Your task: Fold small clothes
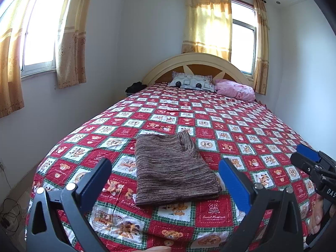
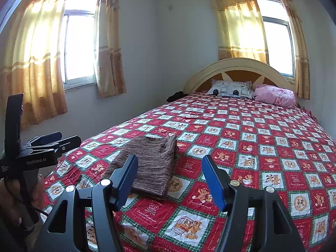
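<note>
A brown striped knit garment (image 1: 174,168) lies folded into a flat rectangle on the red patchwork bedspread (image 1: 241,130), near the foot of the bed. My left gripper (image 1: 164,167) hovers just short of it, open, its blue pads apart with nothing between them. In the right wrist view the same garment (image 2: 151,163) lies ahead and a little left of my right gripper (image 2: 170,163), which also stands open and empty. The right gripper (image 1: 308,157) shows at the right edge of the left wrist view; the left gripper (image 2: 54,140) shows at the left edge of the right wrist view.
Two pillows, one patterned grey (image 1: 192,82) and one pink (image 1: 235,89), rest against the arched headboard (image 1: 197,61). A dark bundle (image 1: 135,87) sits beside the bed's far left corner. Curtained windows line both walls. Cables (image 1: 8,212) lie on the floor at left.
</note>
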